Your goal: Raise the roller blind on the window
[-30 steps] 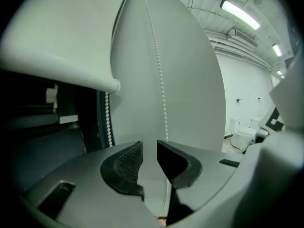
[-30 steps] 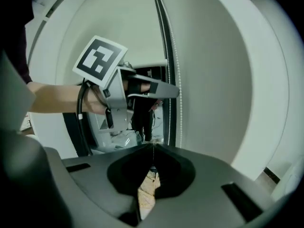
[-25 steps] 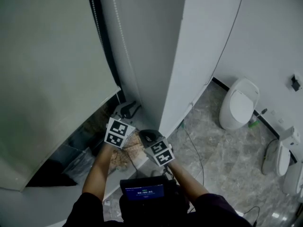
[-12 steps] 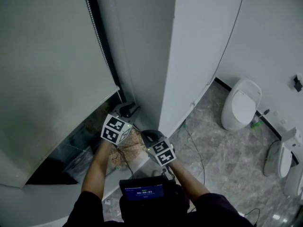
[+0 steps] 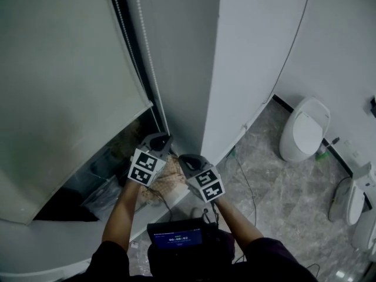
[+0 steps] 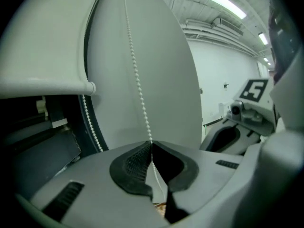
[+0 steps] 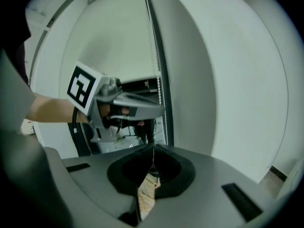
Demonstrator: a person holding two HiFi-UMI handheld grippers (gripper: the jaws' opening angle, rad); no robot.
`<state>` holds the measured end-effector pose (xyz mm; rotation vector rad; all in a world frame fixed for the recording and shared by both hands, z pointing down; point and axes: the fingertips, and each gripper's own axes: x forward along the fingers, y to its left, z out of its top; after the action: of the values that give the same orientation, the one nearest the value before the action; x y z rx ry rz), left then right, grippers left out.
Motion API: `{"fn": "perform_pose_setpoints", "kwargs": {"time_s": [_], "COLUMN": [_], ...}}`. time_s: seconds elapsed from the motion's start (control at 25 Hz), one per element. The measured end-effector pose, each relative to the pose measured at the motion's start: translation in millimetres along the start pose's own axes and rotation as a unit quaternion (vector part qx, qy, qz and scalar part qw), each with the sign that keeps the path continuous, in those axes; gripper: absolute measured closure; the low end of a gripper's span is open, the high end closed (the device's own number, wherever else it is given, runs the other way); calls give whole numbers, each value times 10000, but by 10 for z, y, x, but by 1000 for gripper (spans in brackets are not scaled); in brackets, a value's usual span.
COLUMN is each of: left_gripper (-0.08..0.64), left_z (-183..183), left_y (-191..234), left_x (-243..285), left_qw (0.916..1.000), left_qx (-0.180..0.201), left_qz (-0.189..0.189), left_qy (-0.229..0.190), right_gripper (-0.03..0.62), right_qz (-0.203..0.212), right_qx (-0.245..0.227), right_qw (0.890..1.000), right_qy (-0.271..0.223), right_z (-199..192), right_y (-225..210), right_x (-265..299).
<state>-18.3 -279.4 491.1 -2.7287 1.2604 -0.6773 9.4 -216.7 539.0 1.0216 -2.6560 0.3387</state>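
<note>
The grey roller blind [image 5: 64, 98] covers most of the window at left; its bottom bar [image 6: 47, 85] hangs above a dark gap. A white bead chain [image 5: 147, 57] runs down beside the dark frame. My left gripper [image 5: 160, 141] is shut on this chain [image 6: 135, 75], which enters the closed jaws [image 6: 151, 144] and comes out below them. Just right of it and lower, my right gripper [image 5: 187, 160] is also shut [image 7: 153, 148], with a thin strand of chain pinched between its pads. The beaded strand [image 7: 159, 87] runs up behind the left gripper [image 7: 118, 103].
A white wall column [image 5: 247, 69] stands right of the window. A white toilet [image 5: 302, 131] and another fixture [image 5: 358, 192] sit on the marble floor [image 5: 276, 192], where a thin cable [image 5: 247, 187] lies. A brownish patch [image 5: 161, 184] shows on the sill. A screen device [image 5: 176, 237] hangs at the person's chest.
Both grippers stay close together at the foot of the chain, the left one shifting slightly. The blind's bottom bar shows no clear shift.
</note>
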Motion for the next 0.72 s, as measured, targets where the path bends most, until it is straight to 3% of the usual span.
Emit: {"fn": "perform_pose_setpoints", "kwargs": {"time_s": [0.28, 0.4, 0.56, 0.72], "left_gripper": [541, 541, 541, 541], "left_z": [-195, -288, -360, -419], "left_y": [-35, -46, -44, -88], "left_x": [-363, -507, -657, -730], "left_qw": [9996, 9993, 9978, 9957], "left_qx": [204, 144, -80, -152], "left_qz": [60, -111, -354, -600], "left_qy": [-199, -323, -547, -691], "right_gripper": [578, 515, 508, 509], "right_qz": [465, 498, 219, -244], "right_qx": [-108, -460, -1046, -1451], "right_qw": [9983, 9971, 9939, 9883], "right_qy": [-322, -338, -281, -393], "right_z": [693, 1083, 1568, 1808], "right_y": [299, 477, 657, 817], "right_x": [-2, 22, 97, 168]}}
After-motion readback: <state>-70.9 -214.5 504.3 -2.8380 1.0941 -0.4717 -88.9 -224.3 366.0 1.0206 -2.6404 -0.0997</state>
